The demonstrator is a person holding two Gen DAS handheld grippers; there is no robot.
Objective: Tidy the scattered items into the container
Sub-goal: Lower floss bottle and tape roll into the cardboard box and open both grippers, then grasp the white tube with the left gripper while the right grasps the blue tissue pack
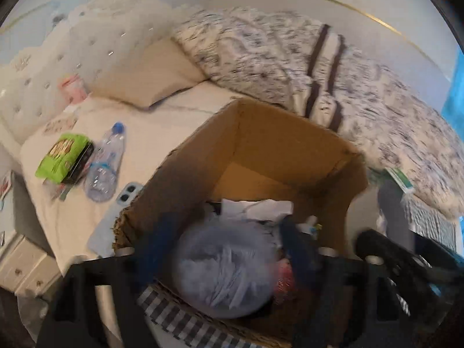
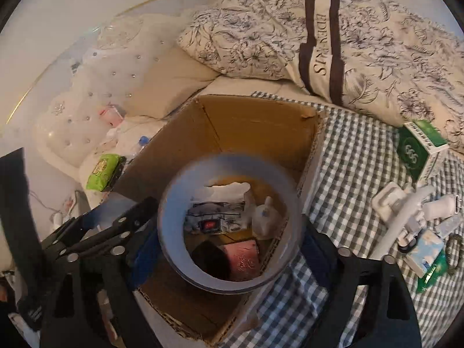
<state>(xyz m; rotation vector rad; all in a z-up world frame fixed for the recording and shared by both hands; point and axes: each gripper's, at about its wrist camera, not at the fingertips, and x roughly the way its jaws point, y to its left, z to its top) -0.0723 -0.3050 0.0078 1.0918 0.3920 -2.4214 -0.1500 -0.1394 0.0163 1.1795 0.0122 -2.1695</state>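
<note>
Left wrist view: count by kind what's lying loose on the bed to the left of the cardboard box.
Green snack packet: 1
Plastic bottle: 1
Phone: 1
Pink pack by the headboard: 1
Total: 4. The small bits under the packet are too blurred to name.

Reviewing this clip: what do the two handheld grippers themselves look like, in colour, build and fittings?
Both are matte black, angular two-finger tools. The left gripper shows blue pads on its fingers and round silver fasteners along its black frame. The right gripper has the same silver fasteners and blue pads. Seen from the right wrist view, the left gripper has layered black linkage bars. No sleeve or cable is visible.
</note>
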